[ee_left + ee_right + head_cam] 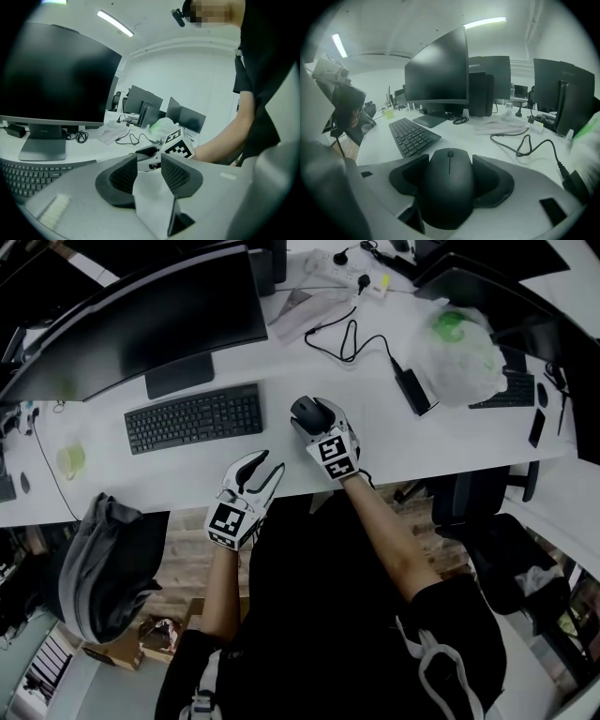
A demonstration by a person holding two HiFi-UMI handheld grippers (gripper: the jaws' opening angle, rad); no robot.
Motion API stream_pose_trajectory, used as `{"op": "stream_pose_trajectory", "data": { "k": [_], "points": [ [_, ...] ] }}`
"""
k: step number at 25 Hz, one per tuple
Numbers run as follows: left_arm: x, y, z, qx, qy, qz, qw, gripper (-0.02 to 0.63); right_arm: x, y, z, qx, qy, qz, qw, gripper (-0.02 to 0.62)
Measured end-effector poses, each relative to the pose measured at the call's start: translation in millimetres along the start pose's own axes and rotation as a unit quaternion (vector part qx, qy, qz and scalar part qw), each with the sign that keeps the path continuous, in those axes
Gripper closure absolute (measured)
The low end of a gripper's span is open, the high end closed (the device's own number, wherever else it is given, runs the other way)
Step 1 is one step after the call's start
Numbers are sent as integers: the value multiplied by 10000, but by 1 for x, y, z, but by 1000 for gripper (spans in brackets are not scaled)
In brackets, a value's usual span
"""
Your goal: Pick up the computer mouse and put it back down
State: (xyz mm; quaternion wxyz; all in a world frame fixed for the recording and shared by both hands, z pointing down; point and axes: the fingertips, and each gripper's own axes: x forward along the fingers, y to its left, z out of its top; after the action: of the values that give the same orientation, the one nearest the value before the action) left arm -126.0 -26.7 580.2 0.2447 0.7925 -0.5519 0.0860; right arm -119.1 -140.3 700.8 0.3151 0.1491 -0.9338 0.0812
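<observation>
The right gripper [317,421] has one black mouse [448,187] between its jaws, which press on both its sides. The mouse is over the white desk [187,474], just right of the one keyboard [194,418]; I cannot tell if it touches the desk. The left gripper [149,161] is open and empty at the desk's front edge. Three monitors [438,70] stand behind; the middle one reads "Lenovo". One black cable [352,338] lies beyond the mouse.
</observation>
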Motion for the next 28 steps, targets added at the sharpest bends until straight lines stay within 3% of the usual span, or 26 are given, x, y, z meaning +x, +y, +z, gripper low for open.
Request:
{"op": "stream_pose_trajectory", "data": {
  "k": [12,22,24,28],
  "points": [
    [2,-13,-12,-48,130,-27,9999,449,25,-14,-41,442,466,-439,9970,304],
    [2,-13,-13,-53,95,116,9999,449,30,-15,-44,355,629,-570,9958,300],
    [4,-13,-11,-26,81,123,9999,449,32,-12,-44,479,612,-382,9962,212],
    [7,-14,-2,35,-19,111,9999,449,25,-11,-44,474,544,-229,9971,184]
  ]
}}
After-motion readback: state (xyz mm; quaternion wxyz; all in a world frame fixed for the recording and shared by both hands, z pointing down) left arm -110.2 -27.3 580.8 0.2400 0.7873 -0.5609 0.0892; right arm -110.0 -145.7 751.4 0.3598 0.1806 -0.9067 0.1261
